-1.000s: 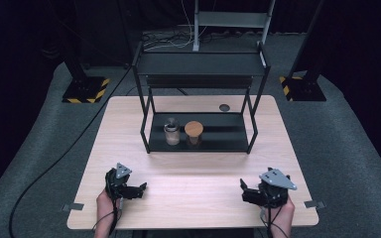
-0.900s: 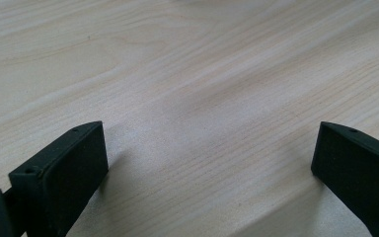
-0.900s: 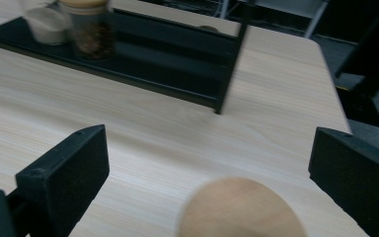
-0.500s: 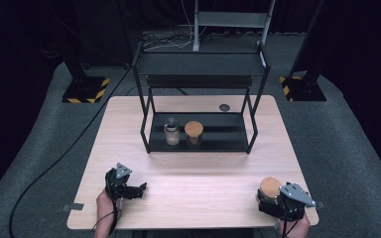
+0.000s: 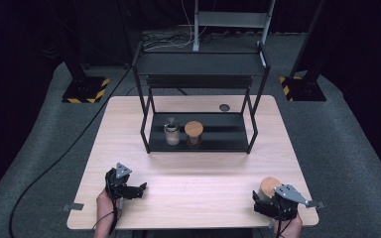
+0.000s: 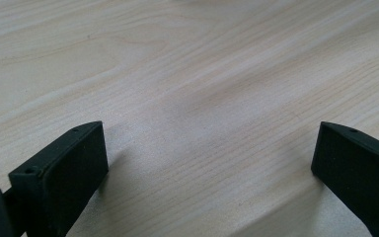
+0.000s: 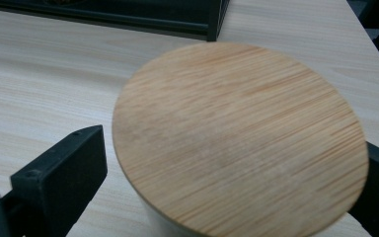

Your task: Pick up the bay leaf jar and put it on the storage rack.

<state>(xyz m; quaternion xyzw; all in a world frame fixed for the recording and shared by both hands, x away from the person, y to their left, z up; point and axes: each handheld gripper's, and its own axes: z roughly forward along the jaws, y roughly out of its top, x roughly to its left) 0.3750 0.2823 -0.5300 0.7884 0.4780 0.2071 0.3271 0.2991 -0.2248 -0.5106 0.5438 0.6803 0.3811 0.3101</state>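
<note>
A jar with a round bamboo lid (image 5: 269,187) stands near the table's front right corner. My right gripper (image 5: 266,198) is shut on it from the near side. In the right gripper view the lid (image 7: 237,138) spans the space between the two black jaws (image 7: 232,163), and the jar's body below it is hidden. My left gripper (image 5: 138,190) rests open on the wooden table at the front left. Bare tabletop lies between its jaws (image 6: 209,158).
A black two-tier metal rack (image 5: 198,69) stands at the table's far middle. Its lower shelf holds a glass jar with a metal top (image 5: 171,133) and a bamboo-lidded jar (image 5: 194,133). A small dark disc (image 5: 224,107) lies behind the rack.
One second ago the right gripper held nothing that I could see. It has since shifted right toward the corner, and the bamboo-lidded jar now sits in its jaws. The left gripper has not moved.
</note>
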